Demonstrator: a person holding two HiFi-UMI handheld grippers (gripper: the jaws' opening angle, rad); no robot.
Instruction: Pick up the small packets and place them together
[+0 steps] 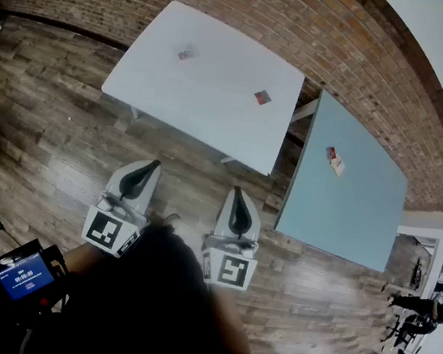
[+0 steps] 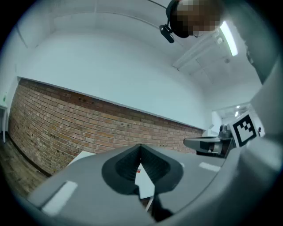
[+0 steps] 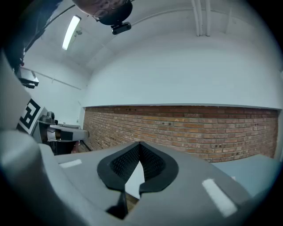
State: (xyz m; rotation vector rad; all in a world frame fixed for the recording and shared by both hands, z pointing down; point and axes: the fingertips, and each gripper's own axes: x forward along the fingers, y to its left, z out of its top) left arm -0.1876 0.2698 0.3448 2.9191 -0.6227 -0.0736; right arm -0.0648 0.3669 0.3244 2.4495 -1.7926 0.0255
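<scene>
Room: wooden plank floor [image 1: 60,100] with a red brick wall [image 1: 254,5] along the far side; pale wall and ceiling strip lights show in both gripper views.
White surface: a white surface [image 1: 208,97] stands near the brick wall, ahead of both grippers.
Blue surface: a pale blue surface [image 1: 348,206] stands just to the right of the white one, set at an angle to it.
First packet: a small packet [image 1: 187,53] lies on the white surface, toward its far left part.
Second packet: a small packet [image 1: 262,98] lies on the same white surface near its right edge, well apart from the first.
Third packet: a small packet [image 1: 336,161] lies on the blue surface near its left edge, apart from the other two.
Left gripper: the left gripper [image 1: 153,166] is held level above the floor, short of the white surface and touching no packet.
Left fingers: its fingers [image 2: 126,165] meet at the tips with nothing between them; the white surface shows through the gap beneath.
Right gripper: the right gripper [image 1: 237,191] is held level beside the left one, also short of the white surface.
Right fingers: closed tip to tip and empty, as the right gripper view shows.
Marker cubes: one cube [image 1: 107,231] sits on the left gripper and another [image 1: 233,270] on the right.
Device: a small unit with a blue screen [image 1: 21,275] sits at the lower left.
Background: people [image 1: 411,309] stand far off at the right edge.
</scene>
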